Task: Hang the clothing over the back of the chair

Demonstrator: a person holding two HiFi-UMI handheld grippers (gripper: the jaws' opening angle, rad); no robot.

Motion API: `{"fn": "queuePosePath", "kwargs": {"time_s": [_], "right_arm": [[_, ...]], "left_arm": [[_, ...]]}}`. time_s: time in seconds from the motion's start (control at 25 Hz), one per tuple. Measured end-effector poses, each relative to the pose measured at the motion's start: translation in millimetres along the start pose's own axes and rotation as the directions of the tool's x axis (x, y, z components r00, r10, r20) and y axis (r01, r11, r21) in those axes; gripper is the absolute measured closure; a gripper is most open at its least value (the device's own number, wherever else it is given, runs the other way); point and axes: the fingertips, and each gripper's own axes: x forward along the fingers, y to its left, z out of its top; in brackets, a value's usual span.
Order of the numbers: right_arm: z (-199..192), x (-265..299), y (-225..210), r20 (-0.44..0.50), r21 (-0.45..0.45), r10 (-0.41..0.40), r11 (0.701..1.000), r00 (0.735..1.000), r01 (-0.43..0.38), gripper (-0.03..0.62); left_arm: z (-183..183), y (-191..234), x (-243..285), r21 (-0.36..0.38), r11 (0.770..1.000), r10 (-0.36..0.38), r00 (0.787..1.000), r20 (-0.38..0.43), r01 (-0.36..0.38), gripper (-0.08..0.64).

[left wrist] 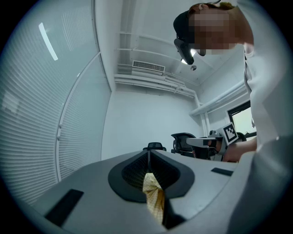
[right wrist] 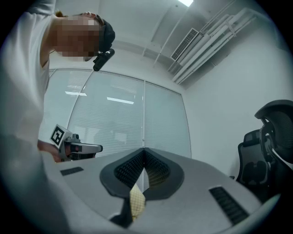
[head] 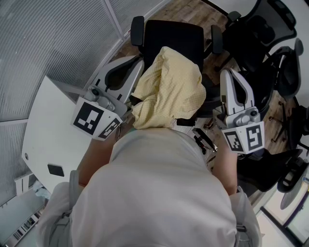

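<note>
Left of the chair (head: 174,36) runs a ribbed wall of blinds (head: 48,38) and a smooth white table (head: 48,125). Just beside the chair's left armrest is the left gripper (left wrist: 149,157), a matte grey shell with dark ribbed pads. Its jaws are closed on a thin twist of the clothing (head: 169,87), which hangs down from the pinch in its own view. The clothing is a pale yellow garment with a fine woven check. It is bunched in soft, rumpled folds at the near side of the chair, over where the backrest should be, and it covers part of the black seat. I cannot tell whether it already rests on the backrest or only hangs from the two pinches. It looks light and limp, so it should sag, fold and slide rather than keep any shape. On the smooth black upholstery it may slip off if the weight falls unevenly. Holding it at two separated edge points, as now, seems right, since that lets the cloth spread wide before it drapes. To the right of the chair's other armrest is the right gripper (right wrist: 144,160), built the same way. It is also clamped shut on a narrow yellow strip of the clothing. Farther right of the chair stand other black mesh office chairs (head: 270,29) on a wood-grain floor (head: 193,12).
</note>
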Motion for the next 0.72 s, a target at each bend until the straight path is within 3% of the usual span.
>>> {"fn": "queuePosePath", "kwargs": {"time_s": [0.72], "right_arm": [[0.1, 1.0, -0.8, 0.000, -0.001, -0.007, 1.000, 1.000, 0.007, 0.571]], "left_arm": [[-2.9, 1.1, 2.4, 0.002, 1.000, -0.005, 1.000, -0.007, 0.005, 0.531]]}}
